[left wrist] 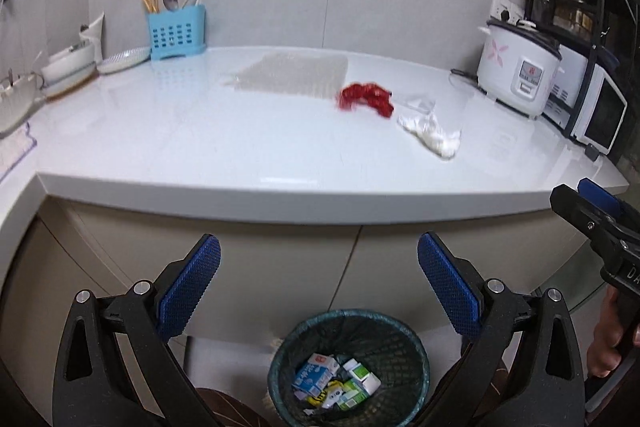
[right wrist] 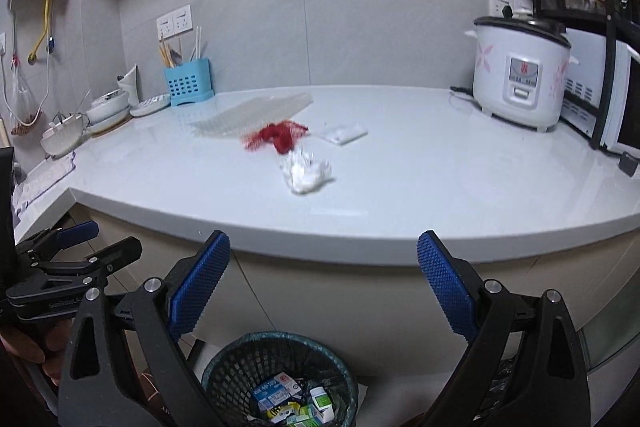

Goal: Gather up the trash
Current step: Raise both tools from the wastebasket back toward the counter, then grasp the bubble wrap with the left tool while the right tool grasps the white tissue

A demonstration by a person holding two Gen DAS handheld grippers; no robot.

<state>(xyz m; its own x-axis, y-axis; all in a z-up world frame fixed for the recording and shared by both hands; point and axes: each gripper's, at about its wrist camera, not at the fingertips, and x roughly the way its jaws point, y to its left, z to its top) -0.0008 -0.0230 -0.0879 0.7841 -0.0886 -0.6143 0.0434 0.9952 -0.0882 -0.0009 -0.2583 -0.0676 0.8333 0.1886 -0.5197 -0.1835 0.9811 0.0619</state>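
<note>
Both grippers empty, held low in front of the white glossy desk [left wrist: 200, 131], above the dark mesh waste basket with green liner [left wrist: 348, 367].

Left gripper [left wrist: 319, 291]: jaws spread wide, nothing between pads. Right gripper [right wrist: 323, 291]: jaws likewise wide, nothing held.

Basket contents: small cartons/boxes, blue-white and green-white.

Trash remaining on desk, ref. landmark = white rice cooker w/ pink flower print [right wrist: 520, 75]:
- crumpled white tissue/plastic wad [right wrist: 306, 173]: left of cooker, nearest the front edge.
- red mesh netting bag, bunched [right wrist: 276, 139]: just behind-left of wad, appears touching it in right view; apart in left view.
- small flat clear packet w/ white content [right wrist: 344, 135]: between netting and cooker, farther back.
- clear ribbed plastic sheet [right wrist: 252, 115]: farthest left of cooker, behind netting.

Key relation: all items lie forward of and above both jaws. Wad sits near centre-line of right view, off to right side in left view, so right gripper judged better aligned. Wad long axis approx. diagonal in left view; blur limits certainty.
</note>
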